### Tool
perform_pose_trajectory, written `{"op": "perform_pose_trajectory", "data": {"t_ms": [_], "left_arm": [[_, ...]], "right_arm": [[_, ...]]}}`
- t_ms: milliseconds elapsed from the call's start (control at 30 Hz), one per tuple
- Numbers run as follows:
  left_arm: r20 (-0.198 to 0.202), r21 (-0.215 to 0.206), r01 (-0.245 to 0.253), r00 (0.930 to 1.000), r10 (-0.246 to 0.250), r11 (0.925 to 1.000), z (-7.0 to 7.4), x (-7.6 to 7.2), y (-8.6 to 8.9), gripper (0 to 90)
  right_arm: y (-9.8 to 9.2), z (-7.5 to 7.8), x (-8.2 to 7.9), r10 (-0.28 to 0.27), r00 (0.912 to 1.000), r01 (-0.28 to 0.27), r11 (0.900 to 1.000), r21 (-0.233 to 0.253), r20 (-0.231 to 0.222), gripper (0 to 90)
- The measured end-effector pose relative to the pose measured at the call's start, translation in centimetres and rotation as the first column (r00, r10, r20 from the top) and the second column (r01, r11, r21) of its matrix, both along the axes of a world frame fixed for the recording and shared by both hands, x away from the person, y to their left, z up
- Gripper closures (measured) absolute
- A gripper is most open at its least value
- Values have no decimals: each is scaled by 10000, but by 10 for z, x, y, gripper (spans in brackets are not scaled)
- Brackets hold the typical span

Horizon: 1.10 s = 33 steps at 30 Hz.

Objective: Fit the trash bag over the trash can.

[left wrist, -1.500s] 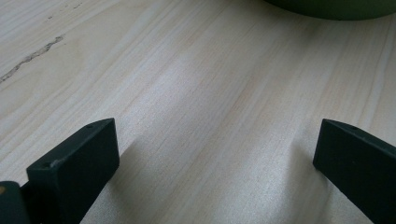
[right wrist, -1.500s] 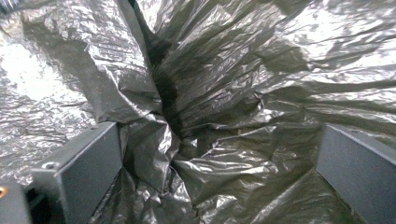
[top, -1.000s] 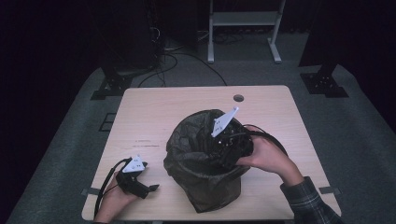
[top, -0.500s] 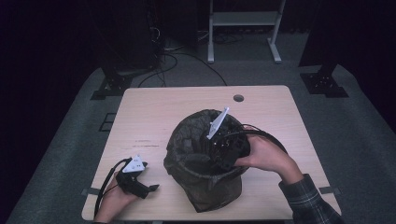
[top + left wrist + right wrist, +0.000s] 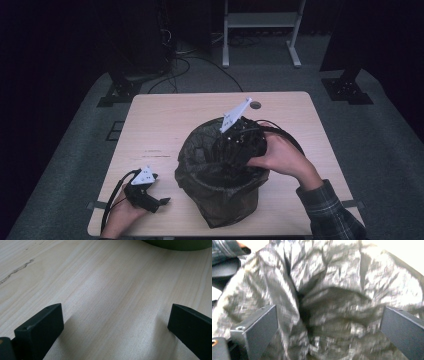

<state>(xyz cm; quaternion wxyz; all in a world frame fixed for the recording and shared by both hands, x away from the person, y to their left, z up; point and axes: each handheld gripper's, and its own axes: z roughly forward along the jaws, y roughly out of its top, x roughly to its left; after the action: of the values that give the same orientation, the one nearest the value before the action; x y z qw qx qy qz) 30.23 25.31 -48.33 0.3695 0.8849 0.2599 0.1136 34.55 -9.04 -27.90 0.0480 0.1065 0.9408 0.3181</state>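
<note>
Right tool (image 5: 227,150) | inside bag (image 5: 220,200) | tips hidden, bag blurred

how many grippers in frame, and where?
2: the left gripper rests at the table's near-left corner; the right gripper reaches into the bag-lined bin.

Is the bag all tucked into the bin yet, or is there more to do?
The bag already drapes over the bin's rim. Right now the right tool is down inside it, jaws open, facing crumpled liner. The left tool rests open on the table. The inside probably needs more smoothing.
</note>
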Motion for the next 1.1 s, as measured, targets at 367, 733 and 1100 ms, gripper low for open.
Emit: {"op": "perform_pose_trajectory", "data": {"t_ms": [367, 733, 1100], "left_arm": [[7, -2, -5, 10000, 5, 10000, 0, 0, 0, 0], [4, 1, -5, 10000, 5, 10000, 0, 0, 0, 0], [12, 5, -5, 10000, 5, 10000, 0, 0, 0, 0]], "right_arm": [[47, -14, 15, 270, 9994, -278, 9987, -429, -210, 0], [79, -41, 19, 508, 9970, -580, 9898, -1304, -578, 0], [80, -45, 20, 416, 9975, -492, 9889, -1405, -565, 0]]}}
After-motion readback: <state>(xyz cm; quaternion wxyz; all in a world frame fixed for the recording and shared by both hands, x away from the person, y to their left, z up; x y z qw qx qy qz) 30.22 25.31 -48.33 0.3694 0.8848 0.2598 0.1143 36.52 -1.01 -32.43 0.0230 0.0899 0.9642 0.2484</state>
